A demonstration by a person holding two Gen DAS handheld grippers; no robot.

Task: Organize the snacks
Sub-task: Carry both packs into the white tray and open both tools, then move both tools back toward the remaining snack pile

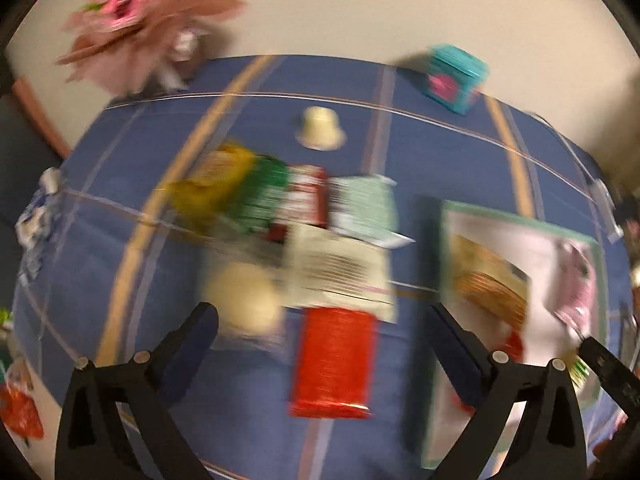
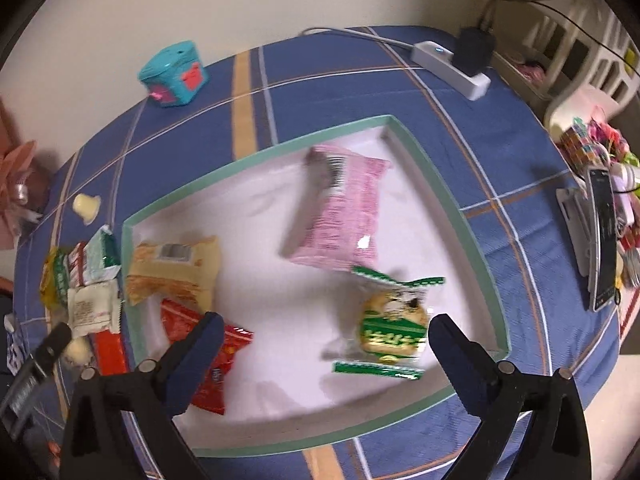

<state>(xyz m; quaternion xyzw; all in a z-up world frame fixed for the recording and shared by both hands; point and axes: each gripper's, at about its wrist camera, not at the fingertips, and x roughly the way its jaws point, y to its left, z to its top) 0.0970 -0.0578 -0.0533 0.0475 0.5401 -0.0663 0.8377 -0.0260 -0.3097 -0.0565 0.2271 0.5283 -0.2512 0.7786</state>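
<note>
The white tray (image 2: 452, 196) on the worktop (image 2: 500, 92) holds light, crinkly packets, while the red packet (image 1: 332, 360), probably slippery film, lies beside it between the parted fingers of the empty left hand-held gripper (image 1: 320, 316); pinch a flat edge.

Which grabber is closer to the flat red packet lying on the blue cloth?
Left. The left gripper hangs open right over the flat red packet. The right gripper is open over the white tray with the green rim, and the packet lies outside that tray.
</note>
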